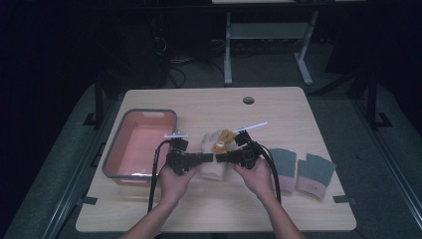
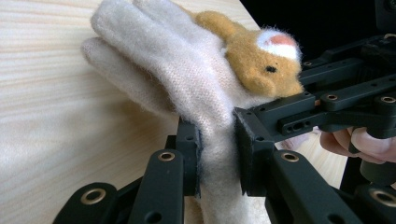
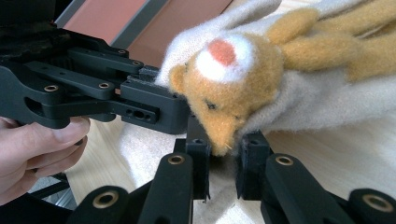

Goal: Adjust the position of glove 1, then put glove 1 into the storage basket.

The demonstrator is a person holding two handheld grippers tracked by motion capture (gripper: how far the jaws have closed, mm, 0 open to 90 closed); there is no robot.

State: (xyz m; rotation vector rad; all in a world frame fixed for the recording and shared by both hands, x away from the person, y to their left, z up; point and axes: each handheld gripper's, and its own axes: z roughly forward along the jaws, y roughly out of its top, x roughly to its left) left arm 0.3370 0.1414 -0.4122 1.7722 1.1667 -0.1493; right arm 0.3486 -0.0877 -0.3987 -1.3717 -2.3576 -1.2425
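Note:
A cream knitted glove [image 1: 213, 170] with an orange plush animal [image 1: 222, 142] on its back is at the table's middle. My left gripper [image 1: 211, 158] comes in from the left and my right gripper [image 1: 219, 158] from the right, and their tips meet at the glove. In the left gripper view my left gripper [image 2: 217, 144] is shut on a fold of the cream glove [image 2: 177, 70] just below the animal [image 2: 261, 60]. In the right gripper view my right gripper [image 3: 223, 149] pinches the glove [image 3: 322, 93] under the animal's snout [image 3: 224, 135].
A pink basin with a grey rim [image 1: 115, 144] stands on the wooden table [image 1: 199, 209] at the left, close to my left hand. Two grey-green gloves with pink cuffs [image 1: 283, 167] [image 1: 314, 174] lie flat at the right. A cable hole [image 1: 248, 100] sits near the far edge.

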